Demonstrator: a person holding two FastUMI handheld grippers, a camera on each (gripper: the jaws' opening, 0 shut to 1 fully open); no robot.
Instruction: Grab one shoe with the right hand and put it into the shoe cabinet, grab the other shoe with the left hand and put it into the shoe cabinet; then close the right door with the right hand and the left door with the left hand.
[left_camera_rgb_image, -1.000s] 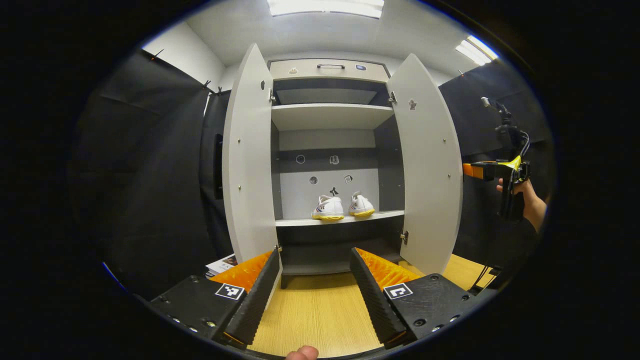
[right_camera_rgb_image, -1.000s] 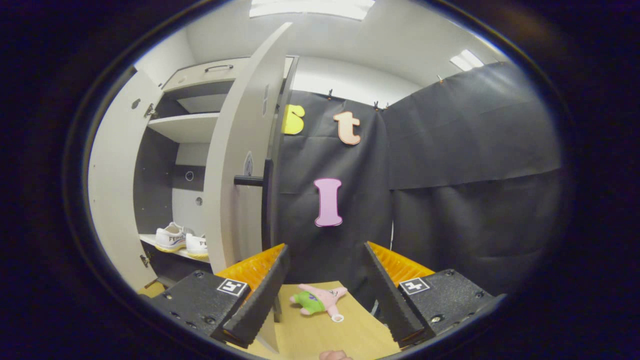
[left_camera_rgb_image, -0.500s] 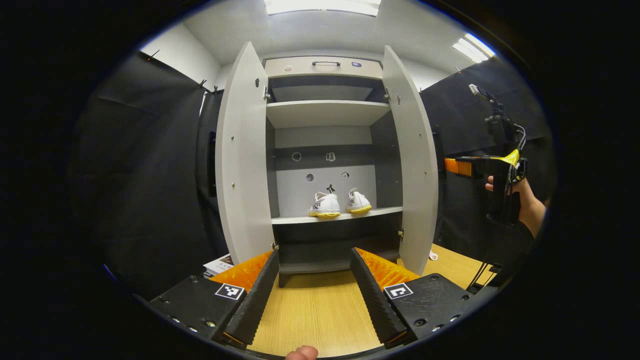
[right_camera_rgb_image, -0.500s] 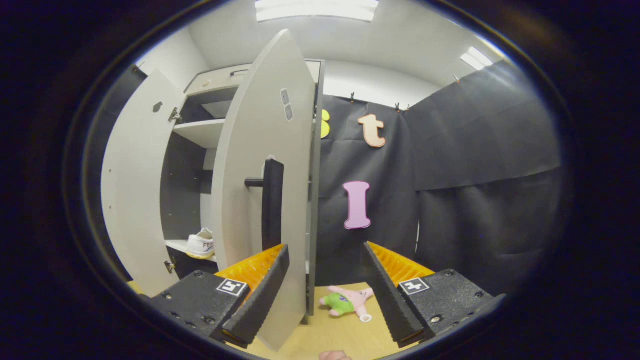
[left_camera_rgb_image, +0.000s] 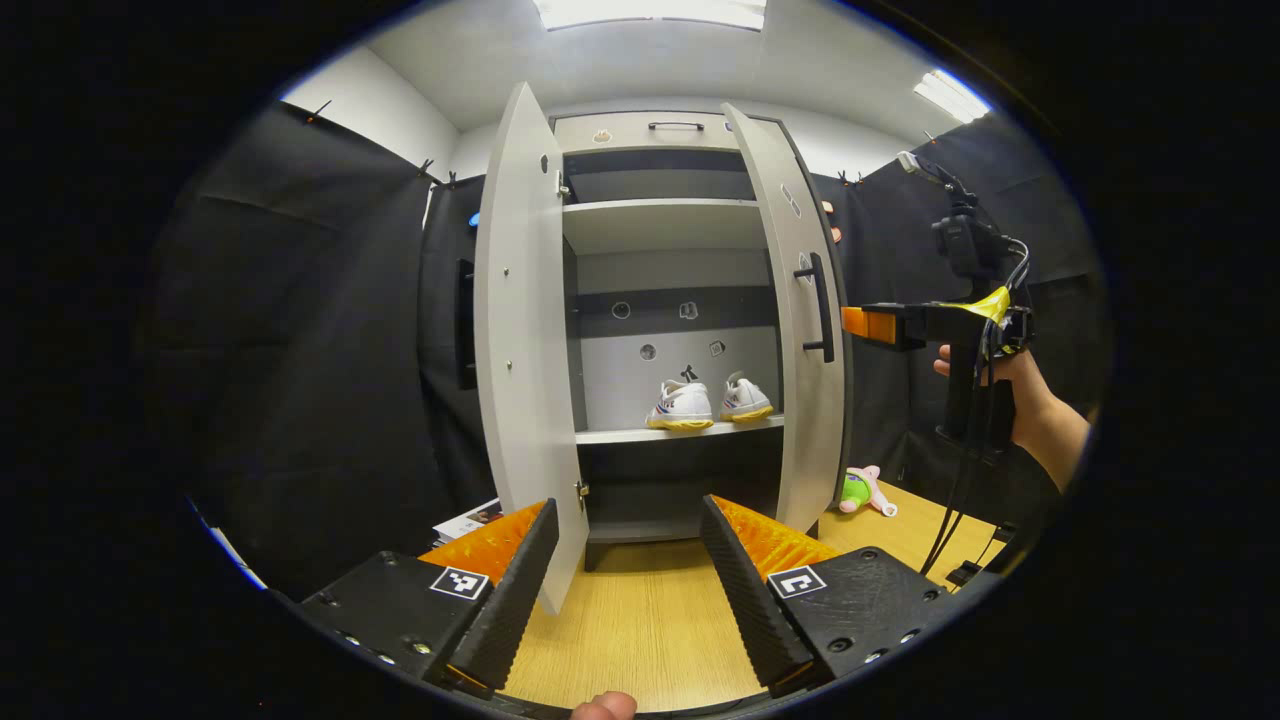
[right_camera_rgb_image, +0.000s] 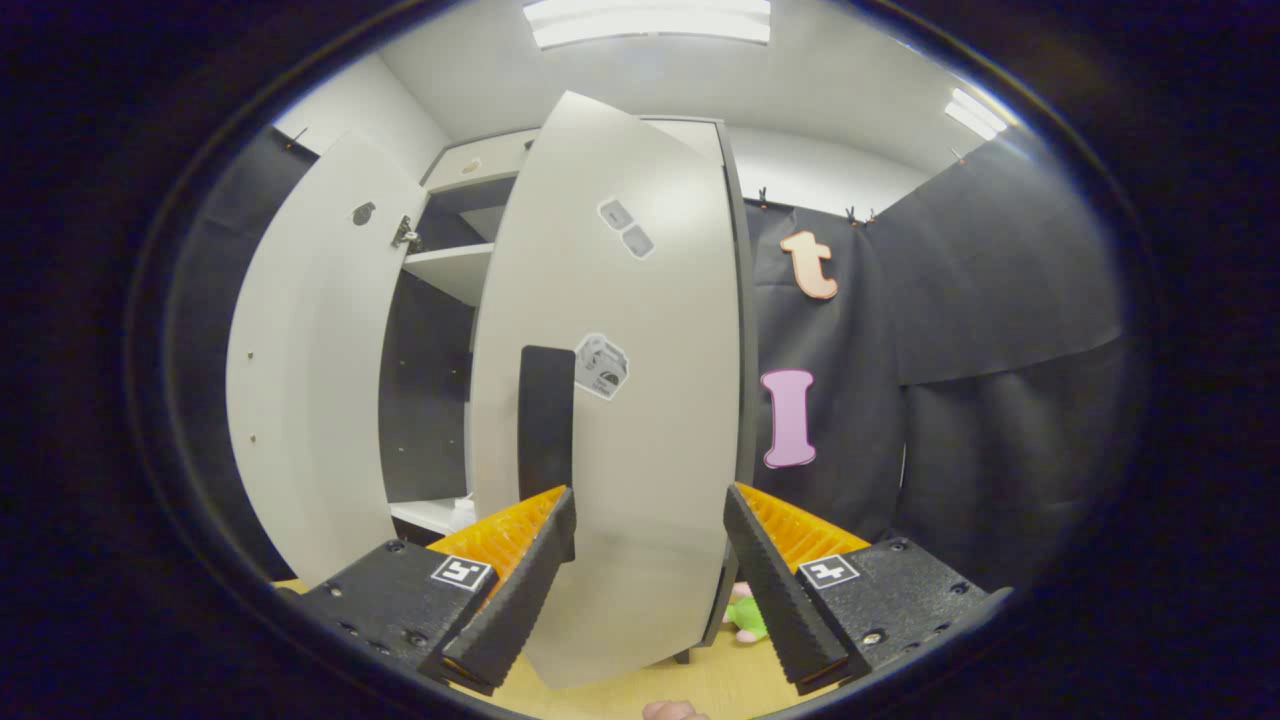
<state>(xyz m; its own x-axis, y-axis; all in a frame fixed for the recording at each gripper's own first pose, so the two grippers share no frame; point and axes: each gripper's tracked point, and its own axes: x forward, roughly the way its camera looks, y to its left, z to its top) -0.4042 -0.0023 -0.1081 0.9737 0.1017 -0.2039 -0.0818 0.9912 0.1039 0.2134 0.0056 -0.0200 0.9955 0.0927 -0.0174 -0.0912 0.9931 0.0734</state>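
Left gripper (left_camera_rgb_image: 625, 585), fingers spread and empty, faces the shoe cabinet (left_camera_rgb_image: 660, 135); left door (left_camera_rgb_image: 525, 330) open; two shoes (left_camera_rgb_image: 705, 403) on the far shelf; right door (right_camera_rgb_image: 615, 400) half-closed; right gripper (right_camera_rgb_image: 650, 580), spread, near its handle (right_camera_rgb_image: 546, 420)

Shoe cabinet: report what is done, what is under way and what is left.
Done: both shoes sit side by side on the shelf of the shoe cabinet. Under way: the right door stands partly closed, with the open right gripper at its outer face. Left: shut that door fully, then the left door, wide open in front of the open left gripper.
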